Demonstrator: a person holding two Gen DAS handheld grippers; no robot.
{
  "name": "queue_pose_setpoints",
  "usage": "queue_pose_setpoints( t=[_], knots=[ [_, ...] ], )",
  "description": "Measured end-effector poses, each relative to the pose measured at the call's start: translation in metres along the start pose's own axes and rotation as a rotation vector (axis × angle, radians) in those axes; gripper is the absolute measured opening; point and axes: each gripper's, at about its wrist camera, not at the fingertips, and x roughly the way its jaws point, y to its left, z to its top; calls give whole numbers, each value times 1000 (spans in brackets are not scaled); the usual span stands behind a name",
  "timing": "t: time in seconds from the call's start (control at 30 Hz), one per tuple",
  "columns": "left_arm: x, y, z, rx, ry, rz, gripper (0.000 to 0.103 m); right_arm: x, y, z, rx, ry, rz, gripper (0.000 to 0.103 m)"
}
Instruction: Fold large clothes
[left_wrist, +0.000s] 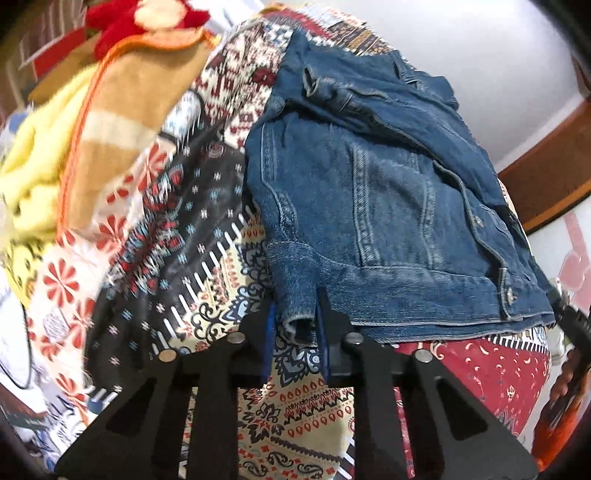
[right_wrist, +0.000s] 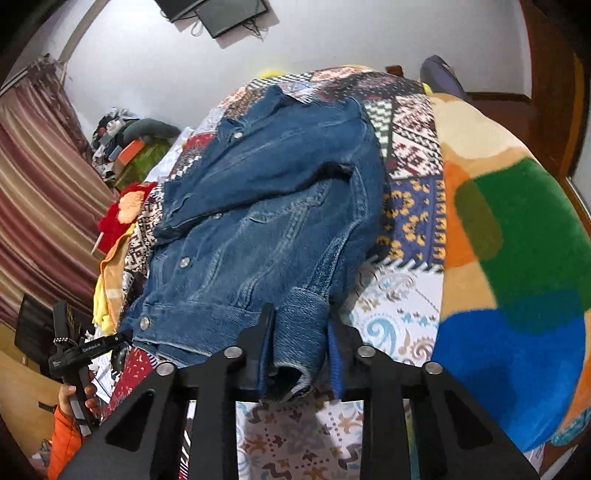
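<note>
A blue denim jacket (left_wrist: 373, 206) lies spread on a patchwork bedspread (left_wrist: 207, 229), both sleeves folded in across it. My left gripper (left_wrist: 295, 317) is shut on a sleeve cuff (left_wrist: 295, 314) at the jacket's near left corner. In the right wrist view the same jacket (right_wrist: 266, 206) lies buttoned side up, and my right gripper (right_wrist: 299, 354) is shut on the other sleeve cuff (right_wrist: 295, 347) at the hem. The left gripper (right_wrist: 92, 347) also shows at the jacket's far hem corner there.
A striped tan blanket (left_wrist: 122, 122) and yellow cloth (left_wrist: 33, 166) lie left of the jacket. A multicoloured fleece blanket (right_wrist: 517, 258) lies on the right of the bed. A curtain (right_wrist: 40, 206) and cluttered shelf (right_wrist: 125, 147) stand at the left.
</note>
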Motion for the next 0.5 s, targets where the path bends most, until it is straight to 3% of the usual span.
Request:
queue_pose_setpoints(
  t=[0.2, 0.5],
  knots=[
    [-24, -13, 21, 24, -82, -15, 10, -6, 8, 25, -29, -44, 36, 18],
    [-57, -42, 83, 93, -220, -52, 8, -5, 36, 84, -143, -116, 43, 16]
  ],
)
